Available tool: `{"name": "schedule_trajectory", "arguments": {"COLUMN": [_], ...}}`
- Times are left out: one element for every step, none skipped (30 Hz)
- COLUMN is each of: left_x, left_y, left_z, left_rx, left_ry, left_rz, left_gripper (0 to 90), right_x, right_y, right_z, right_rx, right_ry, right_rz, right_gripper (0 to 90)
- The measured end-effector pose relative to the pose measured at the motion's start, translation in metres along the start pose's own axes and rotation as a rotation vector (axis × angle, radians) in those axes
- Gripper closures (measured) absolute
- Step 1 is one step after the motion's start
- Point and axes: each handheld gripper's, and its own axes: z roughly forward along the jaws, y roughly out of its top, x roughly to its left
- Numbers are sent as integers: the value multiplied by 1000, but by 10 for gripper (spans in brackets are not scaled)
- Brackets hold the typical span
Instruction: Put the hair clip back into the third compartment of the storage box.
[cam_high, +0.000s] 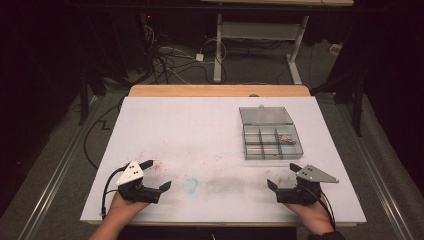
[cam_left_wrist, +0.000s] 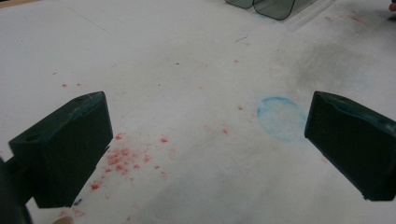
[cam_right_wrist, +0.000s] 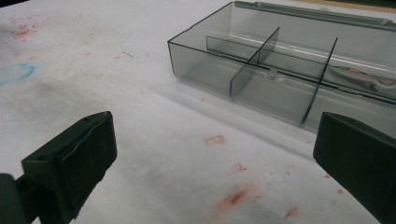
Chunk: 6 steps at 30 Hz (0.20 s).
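Both my claws sit at the near edge of the white table (cam_high: 200, 125), left gripper (cam_high: 154, 175) and right gripper (cam_high: 283, 176) jaws wide, empty. Smoky clear plastic divider box (cam_high: 271, 141), lid open, lies toward the far right corner. Looks like pre-reach; next: right claw forward to box

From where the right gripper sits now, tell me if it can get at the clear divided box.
Probably yes. The right gripper is open and holds nothing, the divided box lies just ahead of it with its lid back, and only bare white table shows between them.
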Motion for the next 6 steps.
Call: {"name": "schedule_trajectory", "arguments": {"left_x": [0,0,1,0,0,0], "left_y": [0,0,0,0,0,0], "left_z": [0,0,0,0,0,0], "left_rx": [0,2,3,2,2,3], "left_ry": [0,1,2,2,4,5], "left_rz": [-2,-3,-3,-4,-3,-2], "left_gripper": [4,4,4,4,4,4], "right_x": [0,0,0,0,0,0], "right_y": [0,0,0,0,0,0], "right_z": [0,1,2,2,2,2], "right_rx": [1,7,12,14,13,10], "right_ry": [3,8,10,13,14,14], "right_rz": [-13,-16,-16,-16,-16,-18], "right_gripper": [6,6,6,6,5,6]}}
